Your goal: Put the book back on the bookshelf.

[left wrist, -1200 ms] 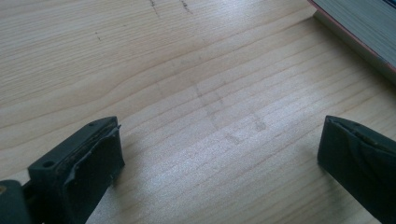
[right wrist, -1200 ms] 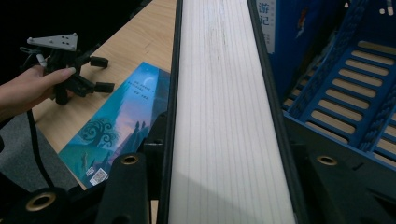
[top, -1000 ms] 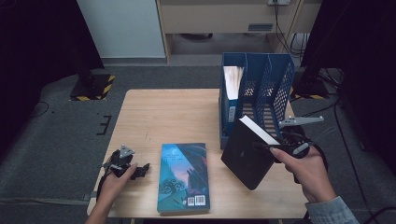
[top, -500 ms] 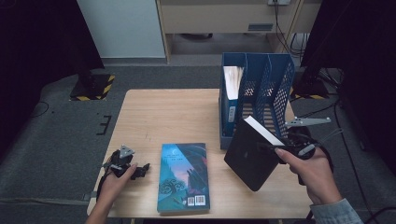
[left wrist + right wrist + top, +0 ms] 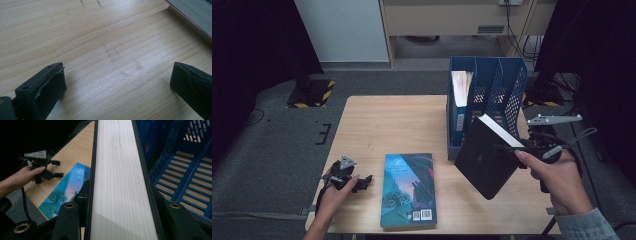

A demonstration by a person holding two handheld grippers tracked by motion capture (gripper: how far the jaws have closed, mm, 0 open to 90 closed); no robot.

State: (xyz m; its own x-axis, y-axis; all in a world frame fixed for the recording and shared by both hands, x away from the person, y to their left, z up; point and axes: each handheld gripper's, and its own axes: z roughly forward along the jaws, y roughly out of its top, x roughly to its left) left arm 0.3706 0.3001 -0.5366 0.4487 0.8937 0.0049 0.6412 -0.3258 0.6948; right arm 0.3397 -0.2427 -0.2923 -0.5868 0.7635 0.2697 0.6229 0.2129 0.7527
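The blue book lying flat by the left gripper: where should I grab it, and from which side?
Grip the blue book by its long left edge, coming in low from the left with the open left gripper. It lies flat on the table, and that edge faces the gripper, so one jaw probably has to slide under the cover.

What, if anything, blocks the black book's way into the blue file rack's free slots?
Nothing visible does. The right tool holds the black book tilted above the table, just in front of the blue file rack. Its leftmost slot holds a blue binder; the middle and right slots look free.
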